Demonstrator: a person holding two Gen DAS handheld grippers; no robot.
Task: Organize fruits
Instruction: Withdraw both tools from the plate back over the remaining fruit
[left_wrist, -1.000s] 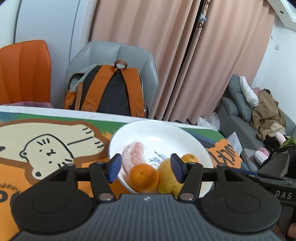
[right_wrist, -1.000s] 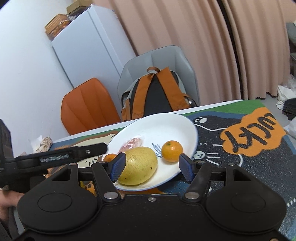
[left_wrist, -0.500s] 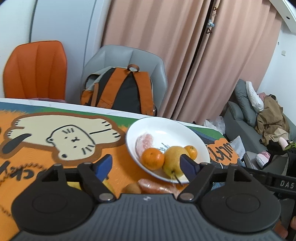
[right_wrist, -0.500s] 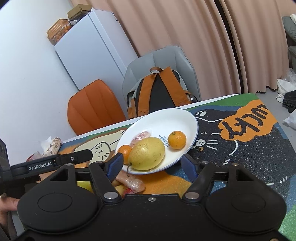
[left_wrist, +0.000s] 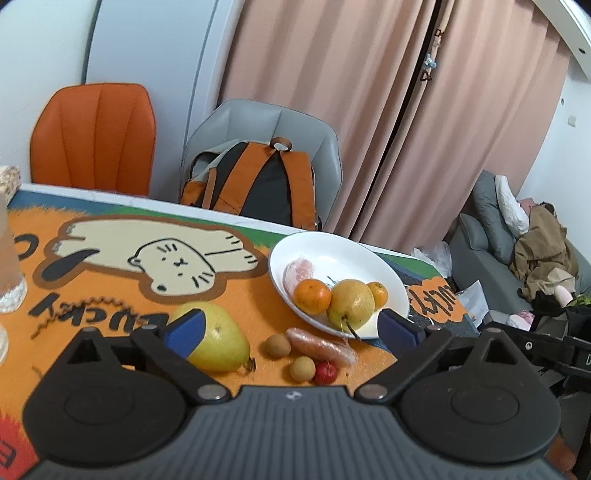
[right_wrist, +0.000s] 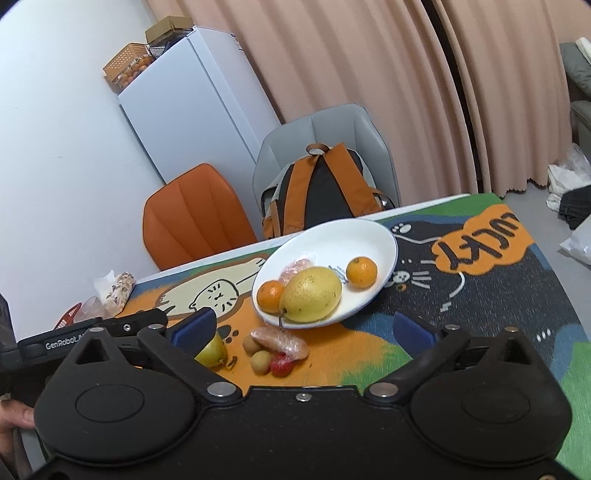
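A white plate on the cartoon mat holds a yellow pear, two oranges and a pink wrapped item. In front of it on the mat lie a second pear, a wrapped sausage-shaped item, two small brown fruits and a small red fruit. My left gripper and right gripper hover short of the plate. Both pairs of jaws are opening wide and grip nothing.
A grey chair with an orange-and-black backpack and an orange chair stand behind the table's far edge. A glass stands at the mat's left, snack bags at the far left corner. A white fridge is behind.
Both grippers have drawn back and risen from the plate, and their jaws have spread wide. The loose fruit on the mat in front of the plate has come into view.
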